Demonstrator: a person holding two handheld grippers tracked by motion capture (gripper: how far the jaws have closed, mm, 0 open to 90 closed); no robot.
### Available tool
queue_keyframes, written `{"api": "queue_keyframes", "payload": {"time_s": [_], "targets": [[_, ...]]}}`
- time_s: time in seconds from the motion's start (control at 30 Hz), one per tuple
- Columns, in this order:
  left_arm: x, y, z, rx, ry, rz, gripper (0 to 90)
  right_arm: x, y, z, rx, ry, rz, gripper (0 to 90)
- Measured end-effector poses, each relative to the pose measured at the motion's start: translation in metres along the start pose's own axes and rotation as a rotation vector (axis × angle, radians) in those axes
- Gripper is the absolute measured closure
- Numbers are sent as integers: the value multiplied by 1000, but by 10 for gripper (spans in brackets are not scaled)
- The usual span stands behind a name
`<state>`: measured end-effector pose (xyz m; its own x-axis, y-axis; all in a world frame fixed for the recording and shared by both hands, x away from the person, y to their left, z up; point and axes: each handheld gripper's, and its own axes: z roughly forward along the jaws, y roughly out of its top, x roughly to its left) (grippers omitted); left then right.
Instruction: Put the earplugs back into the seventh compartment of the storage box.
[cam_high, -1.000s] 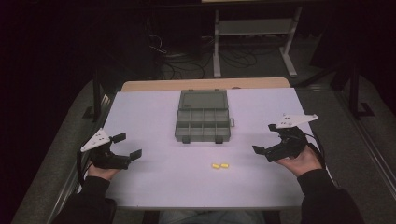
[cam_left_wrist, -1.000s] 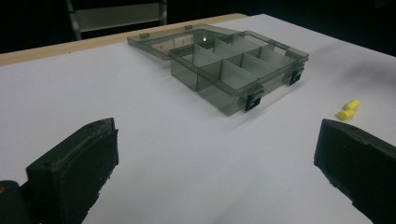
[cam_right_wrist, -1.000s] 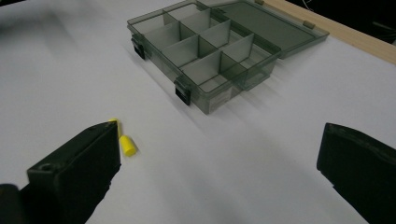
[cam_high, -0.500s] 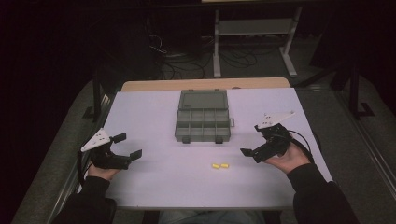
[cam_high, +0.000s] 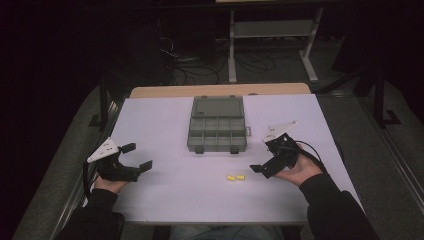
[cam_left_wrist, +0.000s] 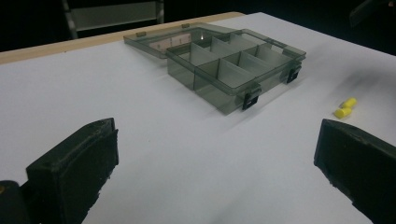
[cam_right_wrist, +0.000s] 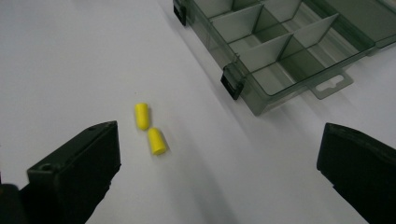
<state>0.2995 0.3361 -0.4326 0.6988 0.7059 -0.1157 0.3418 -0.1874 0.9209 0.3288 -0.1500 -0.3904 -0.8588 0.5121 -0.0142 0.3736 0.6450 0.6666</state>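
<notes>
Two yellow plugs (cam_high: 235, 177) now lie just beside the right gripper (cam_high: 263, 161), fingers released, moved in to grasp; left gripper (cam_high: 138, 156) idles, released.

You look down from high above the table's (cam_high: 165, 130) near edge. Both gripper cameras sit low, close, sharing the organizer box (cam_left_wrist: 233, 63) and yellow earplugs (cam_right_wrist: 149, 128).
</notes>
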Motion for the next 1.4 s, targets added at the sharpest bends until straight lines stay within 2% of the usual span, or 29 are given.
{"api": "queue_keyframes", "payload": {"time_s": [0.3,0.63,1.07,1.2,1.27,1.33,1.4], "targets": [[0,0,0,0,-2,1,0,6,7,16,42,38,-34,0],[0,0,0,3,-5,1,0,13,10,39,115,71,-77,0],[0,0,1,5,-9,5,0,22,9,58,169,111,-101,0],[0,0,1,6,-9,4,0,23,8,63,193,133,-94,67],[0,0,1,6,-10,4,0,24,7,64,204,166,-89,140],[0,0,1,8,-11,3,0,25,6,65,204,165,-103,159],[-1,0,2,10,-12,5,0,27,6,67,214,175,-101,223]]}}
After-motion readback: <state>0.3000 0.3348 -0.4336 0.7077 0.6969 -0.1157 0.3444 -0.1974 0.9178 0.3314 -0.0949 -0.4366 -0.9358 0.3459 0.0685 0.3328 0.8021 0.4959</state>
